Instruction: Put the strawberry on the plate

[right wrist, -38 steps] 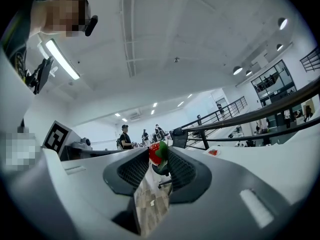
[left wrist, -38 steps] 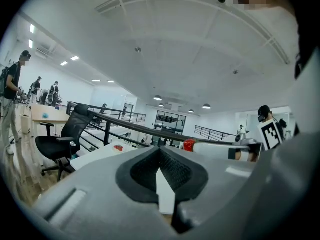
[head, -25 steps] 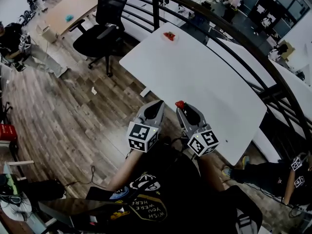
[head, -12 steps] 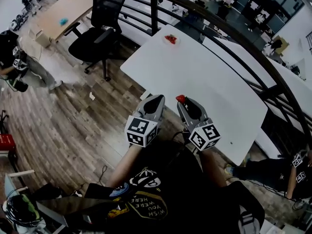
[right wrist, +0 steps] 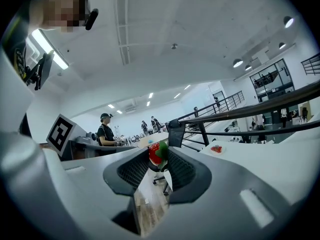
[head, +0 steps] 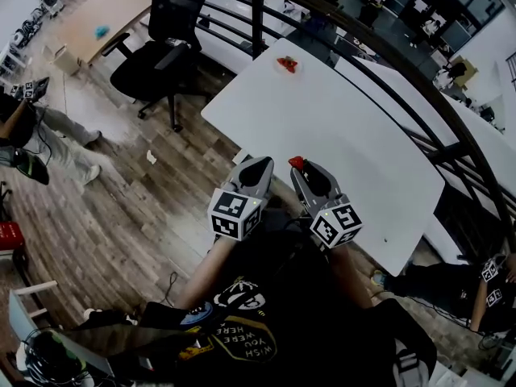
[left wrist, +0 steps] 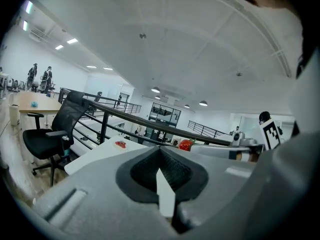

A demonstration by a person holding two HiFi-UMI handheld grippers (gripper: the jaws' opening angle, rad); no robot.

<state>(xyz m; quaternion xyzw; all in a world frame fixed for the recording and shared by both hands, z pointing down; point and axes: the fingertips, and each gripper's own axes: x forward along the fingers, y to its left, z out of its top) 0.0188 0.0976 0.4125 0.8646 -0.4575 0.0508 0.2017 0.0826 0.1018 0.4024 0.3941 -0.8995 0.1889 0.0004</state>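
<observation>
A red strawberry (head: 296, 163) with a green top sits between the tips of my right gripper (head: 301, 168), which is shut on it; the right gripper view shows the strawberry (right wrist: 156, 152) pinched between the dark pads. My left gripper (head: 262, 164) hangs beside it, shut and holding nothing, its pads meeting in the left gripper view (left wrist: 160, 148). Both are above the near edge of the white table (head: 347, 135). A small white plate (head: 288, 65) with something red on it lies at the table's far corner, well ahead of both grippers. The plate (right wrist: 216, 148) also shows in the right gripper view.
A black office chair (head: 161, 47) stands on the wooden floor left of the table. A dark curved railing (head: 363, 35) runs behind the table. A person (head: 32, 135) is at the far left. Another person's marked grippers (head: 492, 271) show at lower right.
Both grippers and I have moved forward toward the table, the strawberry still in the right jaws. The plate sits a little lower in the head view. The person at left has shifted.
</observation>
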